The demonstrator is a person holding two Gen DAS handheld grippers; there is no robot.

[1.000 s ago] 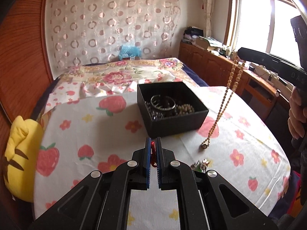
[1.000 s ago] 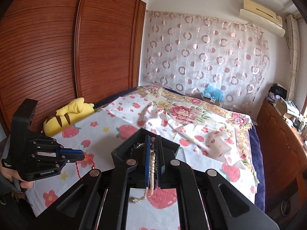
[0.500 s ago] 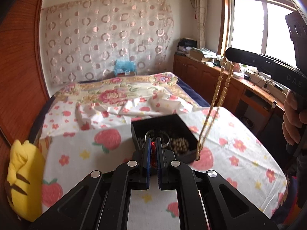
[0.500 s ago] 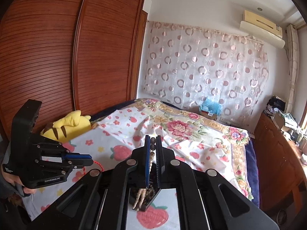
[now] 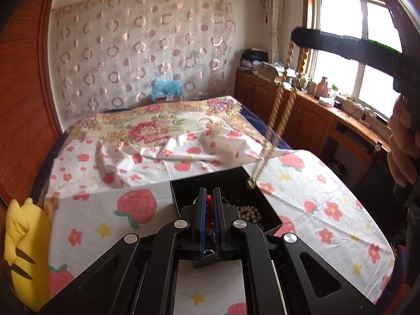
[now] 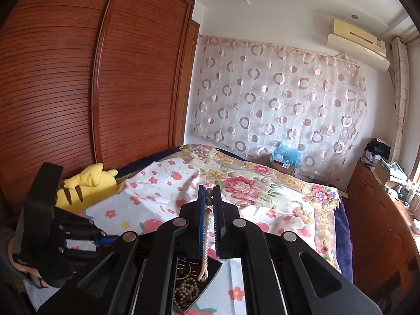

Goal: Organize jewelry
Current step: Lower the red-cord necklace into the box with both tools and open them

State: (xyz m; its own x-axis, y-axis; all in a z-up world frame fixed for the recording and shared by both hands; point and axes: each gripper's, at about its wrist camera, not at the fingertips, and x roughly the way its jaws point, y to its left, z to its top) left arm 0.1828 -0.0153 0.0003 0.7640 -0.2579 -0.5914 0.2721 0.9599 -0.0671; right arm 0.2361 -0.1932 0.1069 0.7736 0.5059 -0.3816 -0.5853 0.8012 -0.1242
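Note:
A black jewelry box (image 5: pixel 181 191) sits on the strawberry-print cloth, with pearl beads (image 5: pixel 249 212) inside; it also shows in the right wrist view (image 6: pixel 210 273). My left gripper (image 5: pixel 209 199) is shut on a red cord bracelet (image 5: pixel 209 204) and hovers over the box. My right gripper (image 6: pixel 209 194) is shut on a beige bead necklace (image 6: pixel 206 236). The necklace hangs down in the left wrist view (image 5: pixel 278 110), its lower end (image 5: pixel 250 182) just above the box's right rim. The right gripper (image 5: pixel 295 35) is held high there.
A yellow plush toy (image 5: pixel 23 249) lies at the bed's left edge. A wooden wardrobe (image 6: pixel 92 78) stands to the left. A wooden counter with clutter (image 5: pixel 328 99) runs under the window on the right. A blue bag (image 5: pixel 164 89) sits by the curtain.
Both grippers have risen and moved toward the box. The left gripper with the red cord is now over the box. The hanging necklace's end has moved from the cloth to the box's right rim.

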